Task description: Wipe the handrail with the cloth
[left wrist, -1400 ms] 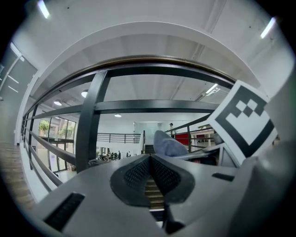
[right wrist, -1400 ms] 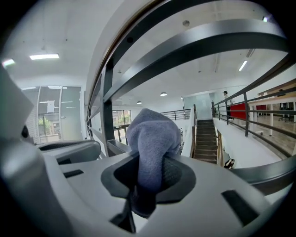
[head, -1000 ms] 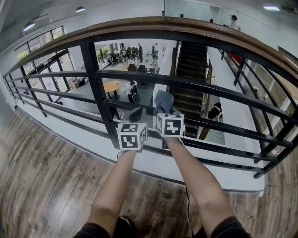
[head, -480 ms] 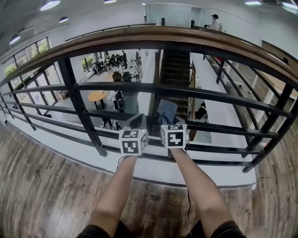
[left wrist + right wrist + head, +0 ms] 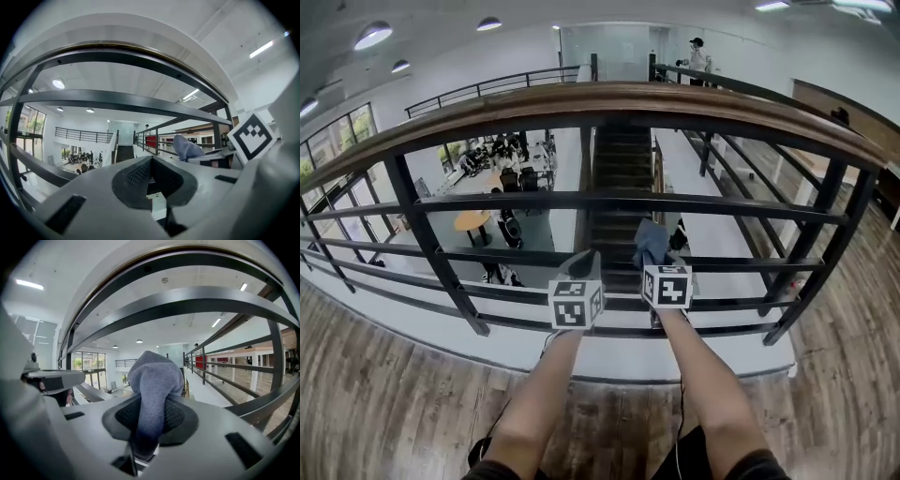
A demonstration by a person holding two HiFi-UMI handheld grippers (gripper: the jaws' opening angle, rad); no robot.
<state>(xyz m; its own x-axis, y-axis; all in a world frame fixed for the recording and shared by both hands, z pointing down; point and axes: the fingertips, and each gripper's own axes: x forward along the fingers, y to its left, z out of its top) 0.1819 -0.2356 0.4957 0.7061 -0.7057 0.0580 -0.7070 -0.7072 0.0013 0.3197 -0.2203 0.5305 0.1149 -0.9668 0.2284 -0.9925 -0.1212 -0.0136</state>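
The handrail (image 5: 609, 94) is a brown wooden rail topping a black metal railing, well above both grippers. My right gripper (image 5: 656, 255) is shut on a grey-blue cloth (image 5: 652, 240), which sticks up in front of the lower black bars. In the right gripper view the cloth (image 5: 152, 380) bulges out from between the jaws of the right gripper (image 5: 150, 420), with the handrail (image 5: 187, 251) arching overhead. My left gripper (image 5: 584, 264) is close beside it on the left, shut on nothing. The left gripper view shows the left gripper (image 5: 152, 180) with its pads together, and the cloth (image 5: 185, 147) off to the right.
Black horizontal bars (image 5: 609, 200) run across at several heights, with slanted posts at left (image 5: 431, 244) and right (image 5: 820, 244). Wooden flooring (image 5: 384, 394) is underfoot. Beyond the railing is a staircase (image 5: 619, 178) and a lower hall with people. A person (image 5: 698, 56) stands on the far balcony.
The view has slid right along the railing: the left post has drifted further left and the staircase is now centred. Both grippers stay side by side, and the cloth is still held.
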